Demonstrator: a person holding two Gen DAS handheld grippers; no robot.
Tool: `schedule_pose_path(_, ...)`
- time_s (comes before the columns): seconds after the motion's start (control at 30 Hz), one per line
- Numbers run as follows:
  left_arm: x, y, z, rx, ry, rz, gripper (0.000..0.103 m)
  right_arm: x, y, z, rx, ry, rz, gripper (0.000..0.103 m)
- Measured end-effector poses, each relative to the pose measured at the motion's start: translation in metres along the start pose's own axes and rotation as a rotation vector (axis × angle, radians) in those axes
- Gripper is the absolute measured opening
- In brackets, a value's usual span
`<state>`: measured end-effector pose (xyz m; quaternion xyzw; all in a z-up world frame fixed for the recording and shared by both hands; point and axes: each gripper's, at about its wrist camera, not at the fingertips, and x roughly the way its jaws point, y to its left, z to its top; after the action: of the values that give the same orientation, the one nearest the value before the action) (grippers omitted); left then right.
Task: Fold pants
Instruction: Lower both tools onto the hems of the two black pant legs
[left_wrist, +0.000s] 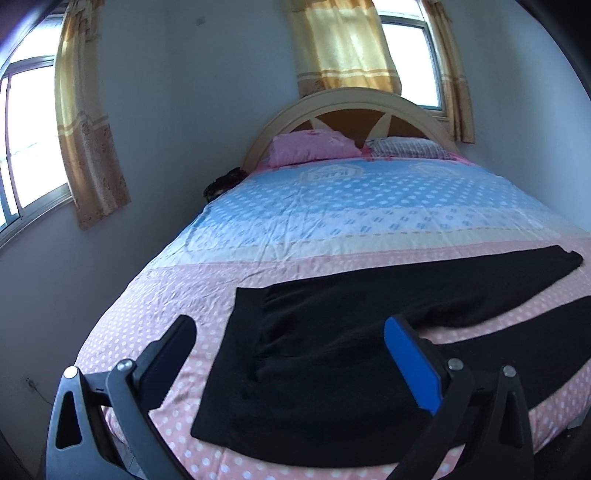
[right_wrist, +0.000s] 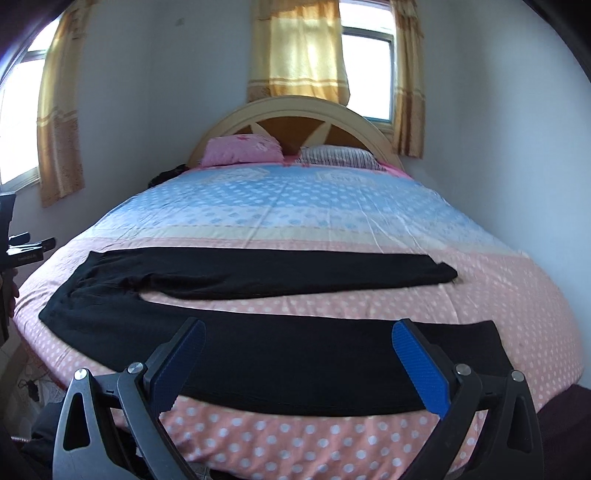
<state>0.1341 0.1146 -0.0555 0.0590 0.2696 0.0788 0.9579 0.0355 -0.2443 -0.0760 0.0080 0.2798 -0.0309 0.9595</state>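
The black pants (right_wrist: 258, 350) lie flat across the foot of the bed (right_wrist: 295, 214), soft, limp and light; both grippers' jaws stand apart, empty; pinch waistband (left_wrist: 236, 354) and hem edges.

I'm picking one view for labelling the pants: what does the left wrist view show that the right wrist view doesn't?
Only the left wrist view shows the waistband end close up, between the open left claw, with the legs running off to the right. Only the right wrist view shows both legs to their cuffs, the far leg and the near leg, which lies under the open right claw. Both show the black pants lying flat and unfolded on the bed, and two pillows.
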Motion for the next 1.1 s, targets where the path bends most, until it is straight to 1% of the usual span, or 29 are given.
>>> schedule_pose_path(0.07, 0.029, 0.018, 0.003, 0.027, 0.024, 0.054, 0.103, 0.014, -0.014, -0.001, 0.000, 0.034, -0.019, 0.090)
schedule_pose_path(0.13, 0.053, 0.031, 0.005, 0.044, 0.050, 0.056, 0.103, 0.033, -0.030, -0.001, -0.001, 0.084, -0.036, 0.069)
schedule_pose_path(0.2, 0.086, 0.047, 0.007, 0.046, 0.084, 0.051, 0.103, 0.048, -0.043, -0.001, 0.000, 0.121, -0.045, 0.061)
schedule_pose_path(0.23, 0.098, 0.050, 0.008, 0.046, 0.094, 0.052, 0.103, 0.058, -0.052, 0.001, -0.003, 0.144, -0.069, 0.060)
schedule_pose_path(0.3, 0.130, 0.063, 0.011, 0.041, 0.120, 0.048, 0.103, 0.069, -0.064, 0.004, -0.001, 0.161, -0.097, 0.060)
schedule_pose_path(0.33, 0.144, 0.068, 0.012, 0.035, 0.137, 0.041, 0.101, 0.074, -0.070, 0.008, 0.003, 0.168, -0.109, 0.060)
schedule_pose_path(0.37, 0.157, 0.072, 0.013, 0.028, 0.157, 0.030, 0.094, 0.077, -0.075, 0.010, 0.006, 0.172, -0.122, 0.060)
schedule_pose_path(0.43, 0.180, 0.080, 0.015, -0.006, 0.194, -0.017, 0.087, 0.086, -0.084, 0.016, 0.009, 0.178, -0.143, 0.060)
schedule_pose_path(0.5, 0.198, 0.081, 0.016, -0.039, 0.230, -0.070, 0.087, 0.094, -0.092, 0.023, 0.017, 0.177, -0.149, 0.060)
schedule_pose_path(0.53, 0.207, 0.081, 0.015, -0.049, 0.244, -0.092, 0.084, 0.097, -0.094, 0.026, 0.021, 0.178, -0.151, 0.060)
schedule_pose_path(0.57, 0.215, 0.079, 0.014, -0.047, 0.262, -0.105, 0.079, 0.100, -0.097, 0.028, 0.025, 0.178, -0.151, 0.060)
schedule_pose_path(0.67, 0.238, 0.077, 0.007, -0.054, 0.315, -0.168, 0.069, 0.108, -0.104, 0.035, 0.028, 0.175, -0.161, 0.060)
schedule_pose_path(0.7, 0.244, 0.077, 0.004, -0.057, 0.334, -0.174, 0.068, 0.111, -0.106, 0.038, 0.023, 0.178, -0.167, 0.060)
schedule_pose_path(0.73, 0.251, 0.078, 0.003, -0.056, 0.347, -0.184, 0.064, 0.115, -0.107, 0.041, 0.022, 0.181, -0.169, 0.060)
schedule_pose_path(0.8, 0.259, 0.080, -0.001, -0.064, 0.369, -0.196, 0.058, 0.123, -0.112, 0.045, 0.030, 0.190, -0.165, 0.060)
schedule_pose_path(0.83, 0.260, 0.081, -0.002, -0.075, 0.371, -0.215, 0.055, 0.129, -0.118, 0.047, 0.041, 0.200, -0.162, 0.060)
schedule_pose_path(0.93, 0.261, 0.082, -0.003, -0.089, 0.373, -0.242, 0.055, 0.142, -0.134, 0.054, 0.077, 0.216, -0.168, 0.059)
schedule_pose_path(1.03, 0.263, 0.086, -0.004, -0.104, 0.375, -0.267, 0.054, 0.156, -0.154, 0.060, 0.114, 0.239, -0.192, 0.054)
schedule_pose_path(1.1, 0.263, 0.086, -0.002, -0.093, 0.376, -0.286, 0.044, 0.165, -0.172, 0.064, 0.153, 0.258, -0.208, 0.050)
